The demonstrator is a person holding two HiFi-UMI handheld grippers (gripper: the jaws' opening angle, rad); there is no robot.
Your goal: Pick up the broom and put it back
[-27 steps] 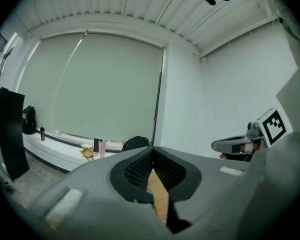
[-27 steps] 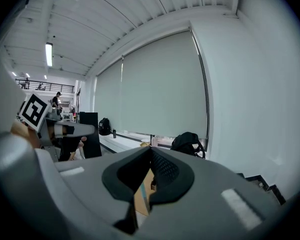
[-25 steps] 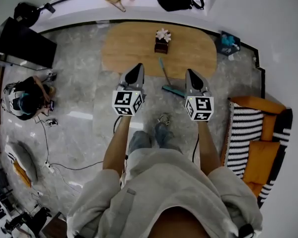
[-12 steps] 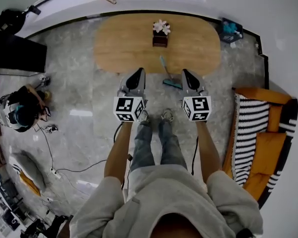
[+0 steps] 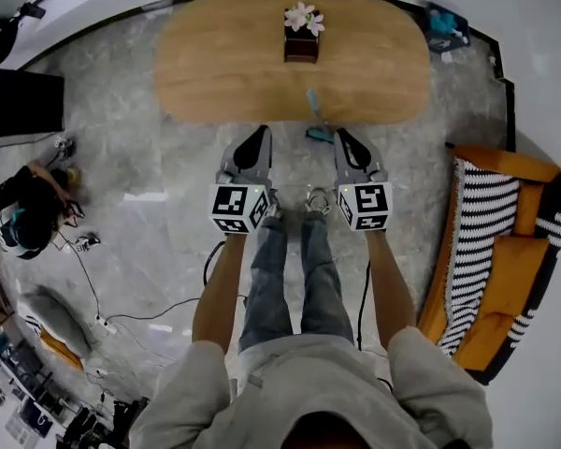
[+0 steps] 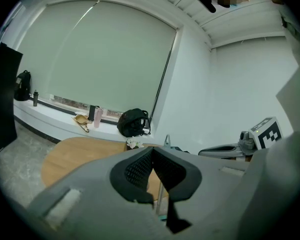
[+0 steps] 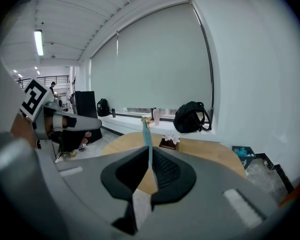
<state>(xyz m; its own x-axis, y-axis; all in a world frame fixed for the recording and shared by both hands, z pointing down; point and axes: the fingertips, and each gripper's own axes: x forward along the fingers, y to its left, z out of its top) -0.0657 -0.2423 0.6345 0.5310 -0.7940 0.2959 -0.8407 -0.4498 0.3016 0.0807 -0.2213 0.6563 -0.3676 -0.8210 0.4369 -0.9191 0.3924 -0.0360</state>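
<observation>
Broom (image 5: 315, 112) is leaning upright against the table's (image 5: 215, 64) near edge at upper centre, lying just ahead of the right gripper (image 5: 340, 138), whose slightly parted, empty jaws have just been opening, while the closed left gripper (image 5: 260, 137) is hanging farther off.

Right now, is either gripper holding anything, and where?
Nothing held. Left gripper shut, empty; right gripper empty, its jaws have just been opening. Broom untouched beside the table.

A lounge corner in an office or studio: far oval wooden table (image 5: 224, 64) with flowers (image 5: 302, 17), orange sofa (image 5: 510, 279) right, marble floor (image 5: 150, 176), loose cables (image 5: 140, 312) left.
</observation>
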